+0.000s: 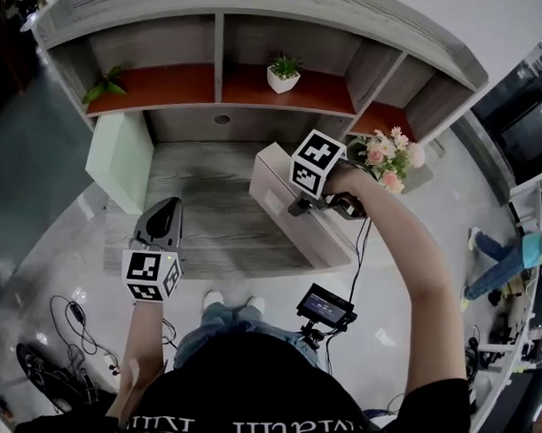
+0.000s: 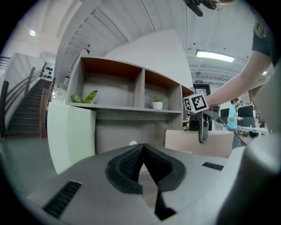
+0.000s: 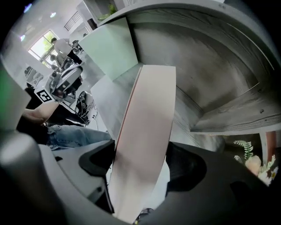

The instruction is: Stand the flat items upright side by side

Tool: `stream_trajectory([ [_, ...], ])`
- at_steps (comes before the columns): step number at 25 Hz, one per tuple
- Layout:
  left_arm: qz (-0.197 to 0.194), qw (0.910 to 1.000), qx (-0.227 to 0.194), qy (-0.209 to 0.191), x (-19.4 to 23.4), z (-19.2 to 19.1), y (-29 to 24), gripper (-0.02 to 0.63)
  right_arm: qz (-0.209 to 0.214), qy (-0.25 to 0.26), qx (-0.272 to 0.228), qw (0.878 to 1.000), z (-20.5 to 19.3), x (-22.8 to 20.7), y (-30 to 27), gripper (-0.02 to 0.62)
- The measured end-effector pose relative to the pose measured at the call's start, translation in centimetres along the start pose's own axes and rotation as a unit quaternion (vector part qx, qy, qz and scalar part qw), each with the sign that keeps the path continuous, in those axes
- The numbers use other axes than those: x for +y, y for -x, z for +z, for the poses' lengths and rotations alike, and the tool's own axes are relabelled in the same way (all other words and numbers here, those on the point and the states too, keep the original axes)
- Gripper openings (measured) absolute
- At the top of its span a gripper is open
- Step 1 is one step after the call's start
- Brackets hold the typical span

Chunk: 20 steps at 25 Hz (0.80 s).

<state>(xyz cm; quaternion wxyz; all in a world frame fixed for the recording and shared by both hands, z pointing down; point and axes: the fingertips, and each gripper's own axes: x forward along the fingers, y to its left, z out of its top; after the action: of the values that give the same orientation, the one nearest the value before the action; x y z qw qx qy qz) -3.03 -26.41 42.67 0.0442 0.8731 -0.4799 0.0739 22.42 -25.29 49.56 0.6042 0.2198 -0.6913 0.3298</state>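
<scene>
**Beige board standing under the right hand-held gripper**

Beige board (image 1: 279, 201) is standing on its long edge on the tabletop (image 1: 200, 213), in front of the shelf unit (image 1: 218, 69) and toward its right end. Its long axis is running from the shelf unit out toward the person. The right hand-held gripper (image 1: 318, 204) is pointing down over the board's top edge. Its jaws are spread around the board, with a gap showing at one pad, so it is probably not clamping. The green board (image 1: 118, 161) is standing at the shelf unit's left end, well apart. The left hand-held gripper (image 1: 162, 218) is hovering nearer that one, jaws pressed together and empty. Closing the leftward gap is likely falling to the right hand.
</scene>
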Motion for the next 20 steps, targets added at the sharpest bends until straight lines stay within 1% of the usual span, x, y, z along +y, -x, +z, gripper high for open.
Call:
stream_trajectory([
  [5,0.036,0.9993,0.011,0.006,0.1,-0.9,2.0,0.012,0.036,-0.007,0.046,0.998,-0.4,-0.1,-0.7,0.368],
  [8,0.057,0.9982,0.014,0.014,-0.1,-1.4,3.1,0.012,0.03,0.004,0.04,0.999,0.0,0.4,-0.5,0.338],
  [11,0.069,0.9973,0.016,0.016,-0.9,-1.7,3.9,0.012,0.004,0.044,0.006,0.999,0.4,1.5,-0.3,0.324],
  [15,0.078,0.9968,0.016,0.014,-2.1,-2.0,4.5,0.012,-0.035,0.084,-0.05,0.995,0.9,3.0,0.6,0.321],
  [18,0.08,0.9966,0.016,0.01,-3.1,-2.3,5.0,0.012,-0.046,0.1,-0.115,0.987,1.5,4.6,2.5,0.319],
  [20,0.08,0.9967,0.014,0.008,-3.6,-2.3,5.3,0.012,-0.04,0.094,-0.168,0.98,1.9,5.3,3.8,0.319],
])
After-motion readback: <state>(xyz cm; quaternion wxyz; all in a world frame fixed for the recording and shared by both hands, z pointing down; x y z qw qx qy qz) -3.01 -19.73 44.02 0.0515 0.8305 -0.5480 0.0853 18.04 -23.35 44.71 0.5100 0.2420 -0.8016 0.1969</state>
